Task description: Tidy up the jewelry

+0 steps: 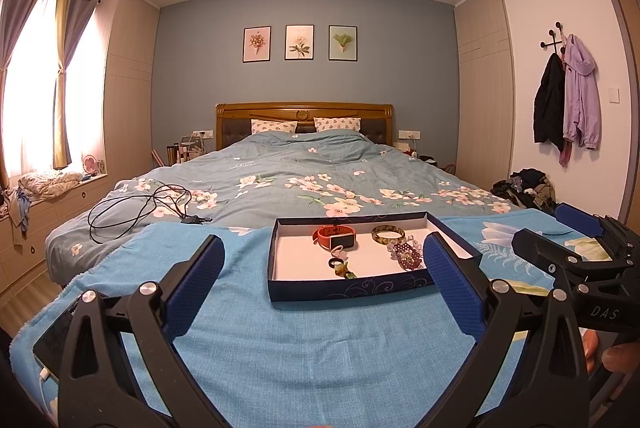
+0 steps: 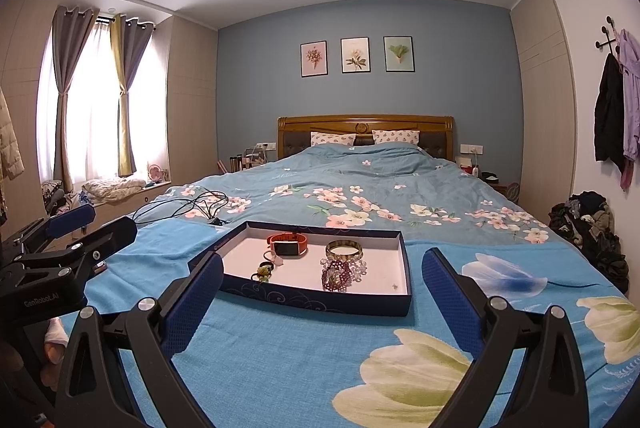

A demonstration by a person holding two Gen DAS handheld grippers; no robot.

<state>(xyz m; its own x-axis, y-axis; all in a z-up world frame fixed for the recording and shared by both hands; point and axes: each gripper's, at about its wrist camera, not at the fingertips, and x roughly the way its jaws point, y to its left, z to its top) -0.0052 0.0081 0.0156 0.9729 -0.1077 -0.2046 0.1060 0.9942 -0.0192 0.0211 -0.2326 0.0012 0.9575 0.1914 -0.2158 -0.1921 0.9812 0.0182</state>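
Both hand-held grippers, left (image 1: 324, 280) and right (image 2: 322, 292), gape empty above bare blue towel (image 2: 280, 356), short of the shallow navy cardboard tray's (image 2: 320, 302) near edge.

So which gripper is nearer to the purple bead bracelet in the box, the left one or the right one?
Left, I think, though only slightly. The left gripper hangs open before the box's near wall, its right finger beside the purple bead bracelet. The right gripper hangs open slightly further back.
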